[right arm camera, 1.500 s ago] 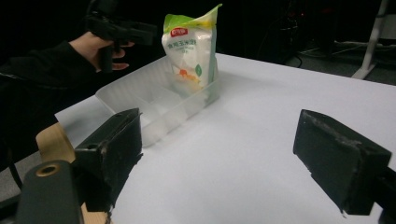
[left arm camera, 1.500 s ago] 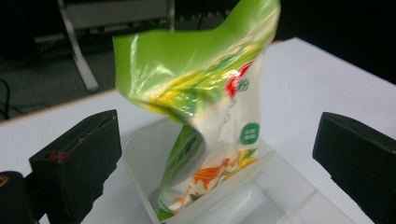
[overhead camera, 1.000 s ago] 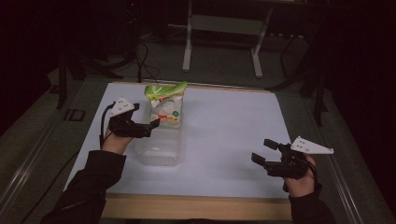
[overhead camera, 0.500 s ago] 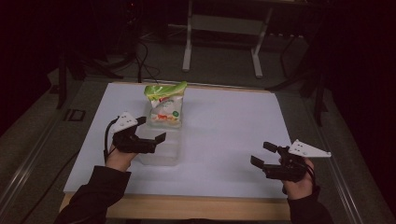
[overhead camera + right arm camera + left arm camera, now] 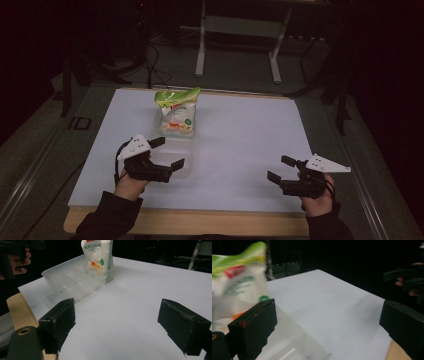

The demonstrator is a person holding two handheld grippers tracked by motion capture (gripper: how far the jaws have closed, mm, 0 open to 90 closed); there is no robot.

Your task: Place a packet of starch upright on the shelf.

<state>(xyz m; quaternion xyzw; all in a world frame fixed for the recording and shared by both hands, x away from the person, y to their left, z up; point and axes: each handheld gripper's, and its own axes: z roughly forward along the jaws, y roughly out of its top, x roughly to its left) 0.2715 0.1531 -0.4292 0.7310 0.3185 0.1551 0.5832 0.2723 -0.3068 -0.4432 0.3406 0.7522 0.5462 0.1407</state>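
A clear plastic tub (image 5: 182,150) lies on the white table top (image 5: 240,130). A snack bag (image 5: 176,112) with a green top stands upright in its far end. My left gripper (image 5: 170,152) hovers open at the tub's near left end, holding nothing. In the left gripper view the bag (image 5: 239,287) is blurred behind the left jaw and the tub (image 5: 289,340) lies low between the jaws of the left gripper (image 5: 329,311). My right gripper (image 5: 277,168) is open near the front right edge, far from the tub. In the right gripper view, my right gripper (image 5: 117,315) faces the tub (image 5: 75,282) and bag (image 5: 97,255).
A wooden edge (image 5: 200,222) runs along the front of the table. Metal stand legs (image 5: 237,45) rise on the dark floor behind it. The white sheet (image 5: 140,297) spreads bare between tub and right gripper.
My left gripper has drawn back from beside the bag toward the table's front edge, along the tub. The right gripper has shifted only slightly toward the front edge.
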